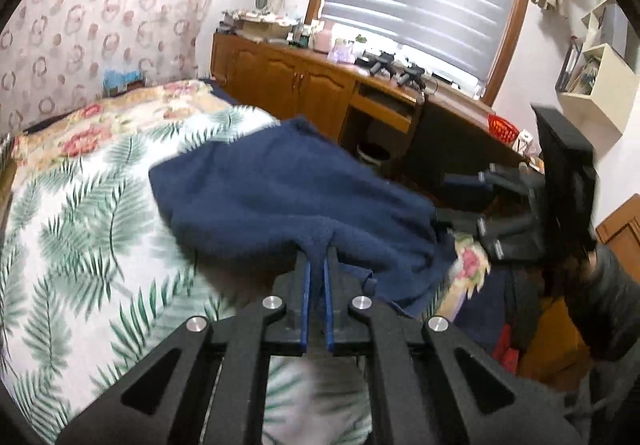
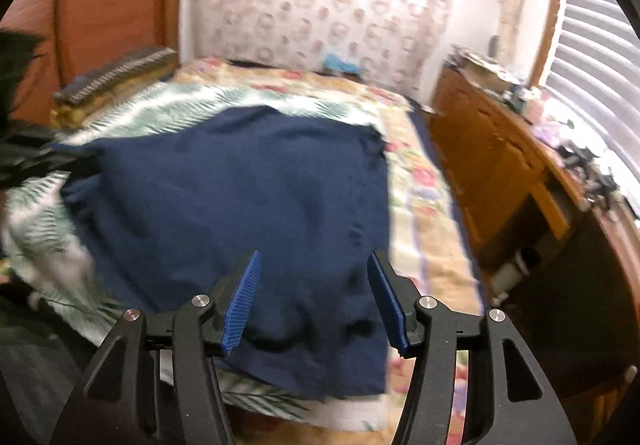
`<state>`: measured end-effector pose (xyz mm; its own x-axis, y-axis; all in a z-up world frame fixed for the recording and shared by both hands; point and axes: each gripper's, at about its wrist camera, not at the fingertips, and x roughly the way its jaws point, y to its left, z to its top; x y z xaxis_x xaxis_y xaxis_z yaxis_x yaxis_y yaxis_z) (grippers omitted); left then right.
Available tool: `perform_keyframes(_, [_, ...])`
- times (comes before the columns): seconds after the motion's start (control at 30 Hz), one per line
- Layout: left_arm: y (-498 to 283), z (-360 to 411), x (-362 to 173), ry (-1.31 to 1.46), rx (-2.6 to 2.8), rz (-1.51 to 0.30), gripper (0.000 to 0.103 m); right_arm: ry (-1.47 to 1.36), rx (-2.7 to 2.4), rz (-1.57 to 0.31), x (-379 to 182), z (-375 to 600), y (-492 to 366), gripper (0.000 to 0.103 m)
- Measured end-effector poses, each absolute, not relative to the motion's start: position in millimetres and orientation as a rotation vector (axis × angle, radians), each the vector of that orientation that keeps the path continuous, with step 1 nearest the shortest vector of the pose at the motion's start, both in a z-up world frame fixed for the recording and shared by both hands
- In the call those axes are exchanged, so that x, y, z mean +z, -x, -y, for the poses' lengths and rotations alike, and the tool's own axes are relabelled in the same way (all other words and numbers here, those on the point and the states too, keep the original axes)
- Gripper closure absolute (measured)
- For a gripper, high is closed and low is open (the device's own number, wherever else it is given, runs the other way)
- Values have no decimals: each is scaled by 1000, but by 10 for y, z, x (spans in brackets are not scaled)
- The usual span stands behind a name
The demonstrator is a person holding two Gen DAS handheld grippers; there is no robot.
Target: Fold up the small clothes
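Note:
A navy blue garment [image 1: 280,185] lies spread on a bed with a palm-leaf sheet [image 1: 80,225]. My left gripper [image 1: 318,253] is shut on a raised fold at the garment's near edge, pinched between its blue pads. In the left wrist view my right gripper [image 1: 452,199] stands at the garment's right edge. From the right wrist view the garment [image 2: 240,185] covers the sheet [image 2: 40,213]. My right gripper [image 2: 314,255] is open, its pads wide apart over the cloth's near edge and not pressing it. The left gripper [image 2: 28,157] is a dark blur at the cloth's left corner.
A floral quilt [image 2: 424,213] runs along the bed's right side. Wooden cabinets and a desk [image 1: 300,77] stand under the window, with a bin [image 1: 374,155] and a red basket [image 1: 502,127]. Folded clothes [image 2: 112,73] are stacked at the bed's far left. A person's dark sleeve [image 1: 612,305] is at right.

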<state>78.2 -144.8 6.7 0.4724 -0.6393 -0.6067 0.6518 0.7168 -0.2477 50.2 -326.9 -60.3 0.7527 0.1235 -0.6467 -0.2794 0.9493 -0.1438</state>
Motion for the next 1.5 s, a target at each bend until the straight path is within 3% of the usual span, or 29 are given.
perform_keyframes(0.33, [-1329, 1495, 101, 62, -764, -748, 101, 232, 425, -685, -644, 2796, -441, 40])
perform_keyframes(0.97, [-1394, 1375, -179, 97, -725, -803, 100, 360, 369, -781, -1248, 2965, -608, 43])
perform_keyframes(1.07, [-1378, 1372, -188, 89, -724, -807, 100, 385, 359, -784, -1304, 2971, -648, 52])
perform_keyframes(1.17, [-1368, 1367, -187, 93, -731, -812, 100, 357, 364, -791, -1279, 3043, -670, 73])
perform_keyframes(1.2, [-1358, 1369, -178, 92, -733, -811, 100, 354, 369, -795, -1282, 3049, -666, 86])
perform_keyframes(1.23, [-1351, 1370, -160, 88, -733, -808, 100, 354, 368, -796, -1275, 3062, -666, 91])
perform_keyframes(1.5, [-1437, 1209, 49, 112, -710, -745, 100, 356, 325, -628, -680, 3181, -807, 96])
